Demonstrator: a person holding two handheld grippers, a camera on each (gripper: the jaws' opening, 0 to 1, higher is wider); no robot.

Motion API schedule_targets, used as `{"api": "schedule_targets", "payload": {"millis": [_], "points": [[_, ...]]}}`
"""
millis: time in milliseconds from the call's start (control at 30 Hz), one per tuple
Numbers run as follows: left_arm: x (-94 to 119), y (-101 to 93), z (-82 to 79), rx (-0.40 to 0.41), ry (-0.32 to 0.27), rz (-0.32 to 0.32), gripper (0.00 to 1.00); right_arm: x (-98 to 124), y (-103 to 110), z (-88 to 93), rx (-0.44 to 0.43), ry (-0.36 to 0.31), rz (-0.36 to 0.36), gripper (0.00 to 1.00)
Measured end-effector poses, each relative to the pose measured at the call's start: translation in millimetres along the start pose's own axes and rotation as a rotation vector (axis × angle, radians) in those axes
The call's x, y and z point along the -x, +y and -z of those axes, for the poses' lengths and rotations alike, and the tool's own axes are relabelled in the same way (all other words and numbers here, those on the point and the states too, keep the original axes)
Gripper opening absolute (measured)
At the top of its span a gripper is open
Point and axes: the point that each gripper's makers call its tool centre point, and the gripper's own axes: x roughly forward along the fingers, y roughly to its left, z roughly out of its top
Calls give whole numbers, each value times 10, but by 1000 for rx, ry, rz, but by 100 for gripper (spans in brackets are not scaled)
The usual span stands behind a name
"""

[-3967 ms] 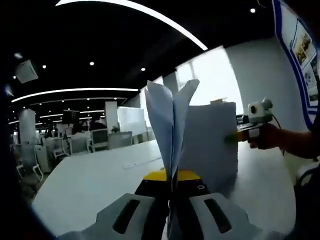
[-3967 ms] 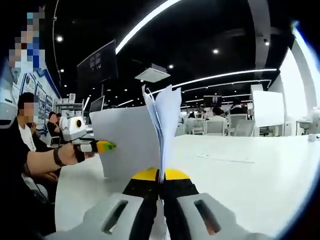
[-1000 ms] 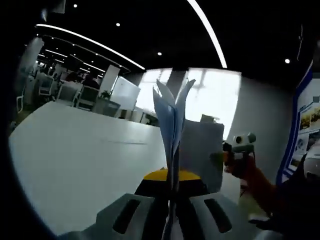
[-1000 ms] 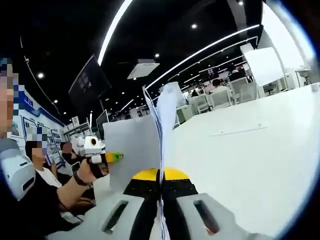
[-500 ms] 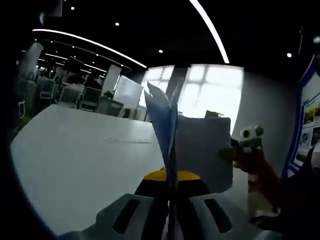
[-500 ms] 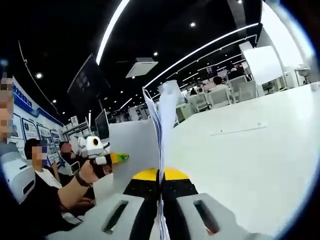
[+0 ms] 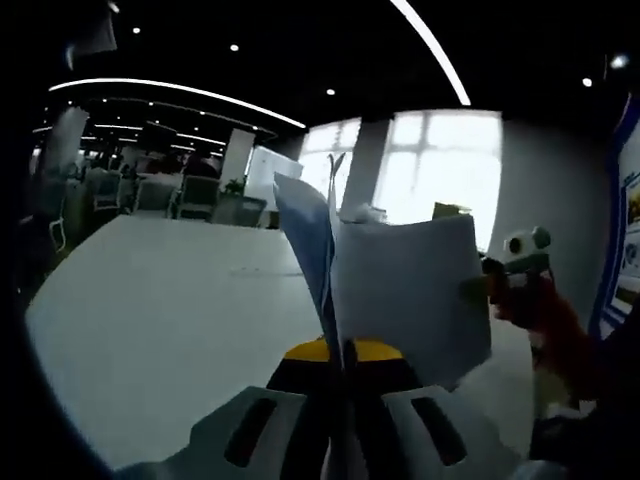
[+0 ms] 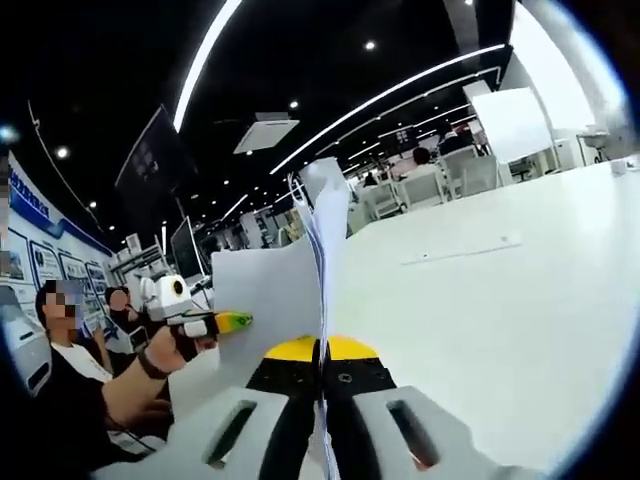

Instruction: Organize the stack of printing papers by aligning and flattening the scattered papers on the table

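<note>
While I hold both tools up over the broad white table [image 7: 150, 340], the left gripper [image 7: 343, 362] is clamped tight on one edge of the stack of white printing papers [image 7: 400, 290], which stands upright above the tabletop. My right gripper [image 8: 321, 362] pinches the opposite edge [image 8: 322, 250] just as firmly, its yellow tip at the far right of the left gripper view [image 7: 475, 287]. Loose sheet corners fan apart above each set of jaws.

One stack of printing papers [image 7: 400, 290], two grippers, left [image 7: 345, 400] and right [image 8: 322, 400], one white table [image 8: 500, 300], two seated people far left.
</note>
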Motion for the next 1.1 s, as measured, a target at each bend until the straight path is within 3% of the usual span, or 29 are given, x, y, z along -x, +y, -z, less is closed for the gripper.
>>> {"api": "schedule_targets", "payload": {"millis": [200,433,700,1033,1100], "points": [[-128,53,87,12,27,-6,8,-124,-222,91,31,42,78,0],[-256,167,269,-25,77,-44,9,-229,-393,186,20,46,116,0],[-424,287,390,-84,106,-88,10,-342,-633,346,77,73,194,0],[-521,390,484,-112,97,-134,10,-446,-823,444,148,87,255,0],[-509,338,490,-116,94,-138,10,-462,-845,451,156,91,261,0]]}}
